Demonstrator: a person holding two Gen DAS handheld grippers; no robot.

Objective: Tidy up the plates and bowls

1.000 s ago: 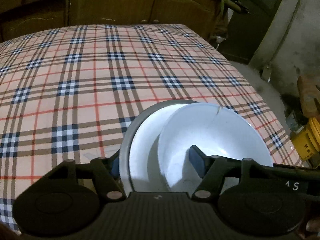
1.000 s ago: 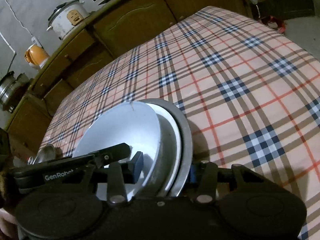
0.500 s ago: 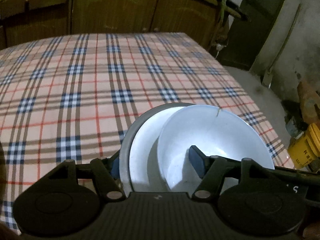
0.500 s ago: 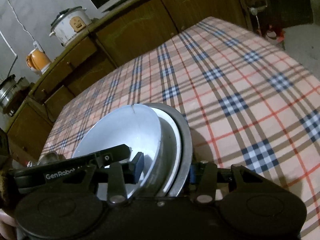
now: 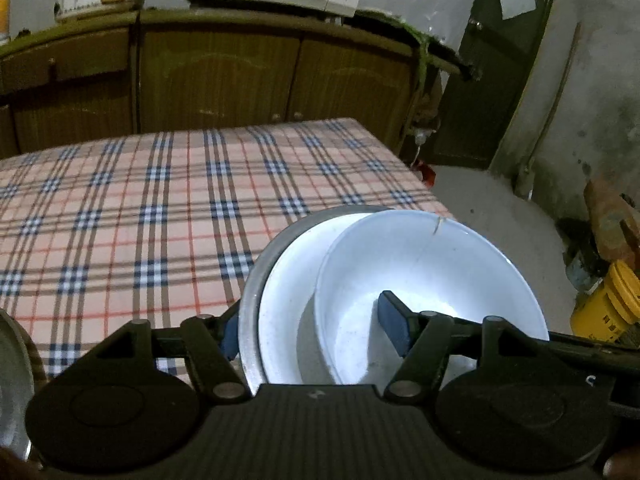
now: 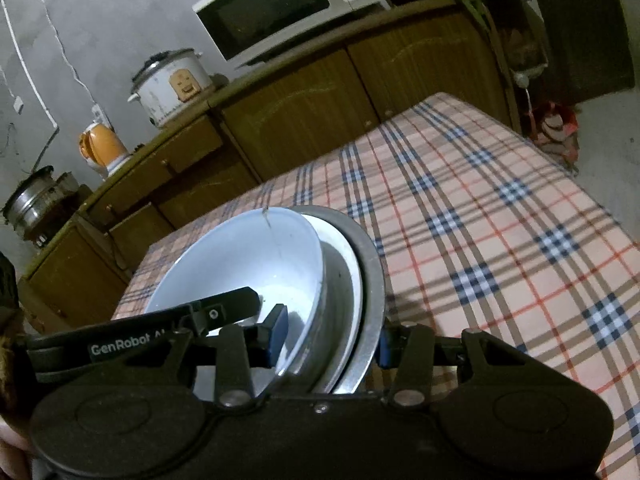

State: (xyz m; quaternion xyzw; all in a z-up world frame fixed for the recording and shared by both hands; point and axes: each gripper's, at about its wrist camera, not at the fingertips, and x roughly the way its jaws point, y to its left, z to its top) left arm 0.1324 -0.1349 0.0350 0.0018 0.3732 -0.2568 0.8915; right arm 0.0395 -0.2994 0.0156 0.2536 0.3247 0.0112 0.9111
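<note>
A nested stack is carried between both tools: a white bowl (image 5: 432, 280) sits tilted inside a shallower white plate (image 5: 288, 304), which sits in a grey metal plate (image 5: 250, 300) at the bottom. The left tool (image 5: 312, 332) pinches the stack's rim, one blue pad outside the metal plate and the other inside the bowl; the right tool (image 6: 332, 338) clamps the opposite rim in the same way, one pad in the bowl (image 6: 248, 264) and one outside the metal plate (image 6: 374, 280). The stack appears to hang clear above the desk (image 5: 120, 216), over its near part towards the right-hand edge as the left view shows it. As a judgement, the gathering is largely done, since these dishes are already nested; what is left is to carry the stack to its place and set it down, and where that is the pictures do not tell. A rounded metal edge (image 5: 12, 368) at the left border of the left view may be another dish, though too little shows to say. The checked cloth lies bare across to the far edge, so there is ample room to move, with cabinets (image 5: 216, 76) just beyond and bare floor off the right-hand edge. The bowl shows a hairline crack at its rim and sits loosely, so tilting could let it slide.
</note>
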